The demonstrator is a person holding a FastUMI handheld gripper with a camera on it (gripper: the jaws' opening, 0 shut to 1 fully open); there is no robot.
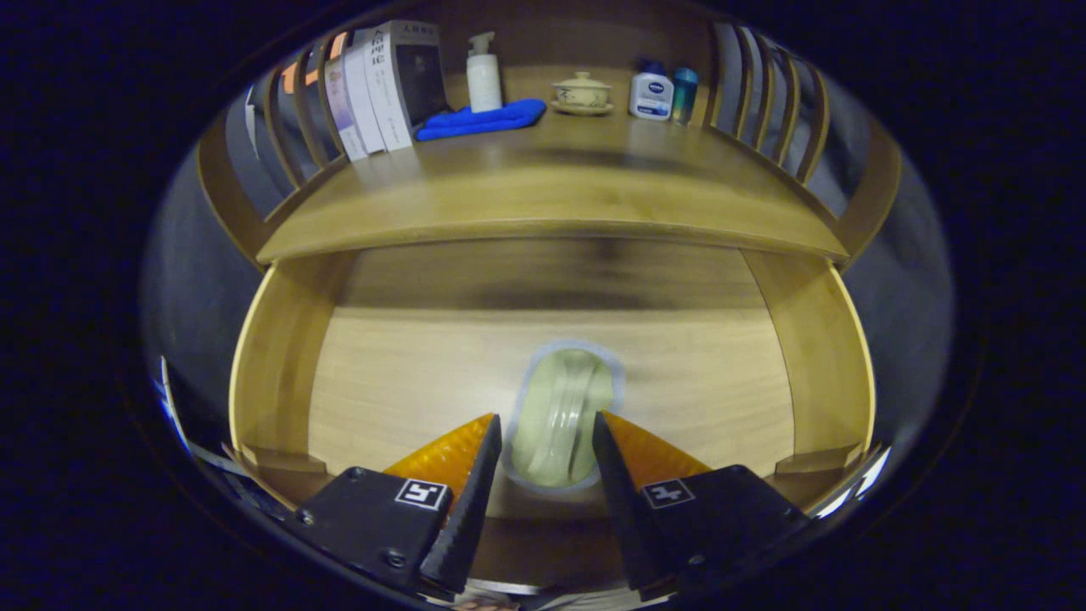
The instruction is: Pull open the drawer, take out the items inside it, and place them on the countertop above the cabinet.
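One pale, translucent roll of tape (562, 420) lies on the floor of the pulled-out drawer (407, 373), standing on its edge as far as the blur lets me judge, and it sits right between the tips of the gripper (545, 424). The two dark fingers (475, 484) are spread apart, one to either side of the roll, and I cannot tell whether either tip touches it; they are not pressed onto it. The roll is the single item I can see in the drawer, whose light wooden sides rise to the left and right of the fingers.

Beyond the fingers and above the drawer runs the countertop (551, 191) of the cabinet, its front edge overhanging the drawer's back. Far beyond the left finger, a row of books (386, 85) stands upright against the slatted side rail. Just beside them lies a folded blue cloth (484, 119), with a white pump bottle (484, 76) standing behind it. Straight ahead, at the back of the countertop, is a small lidded cup on a saucer (582, 92). Beyond the right finger stand a white lotion bottle (652, 93) and, touching or just beside it, a slim teal bottle (684, 93).
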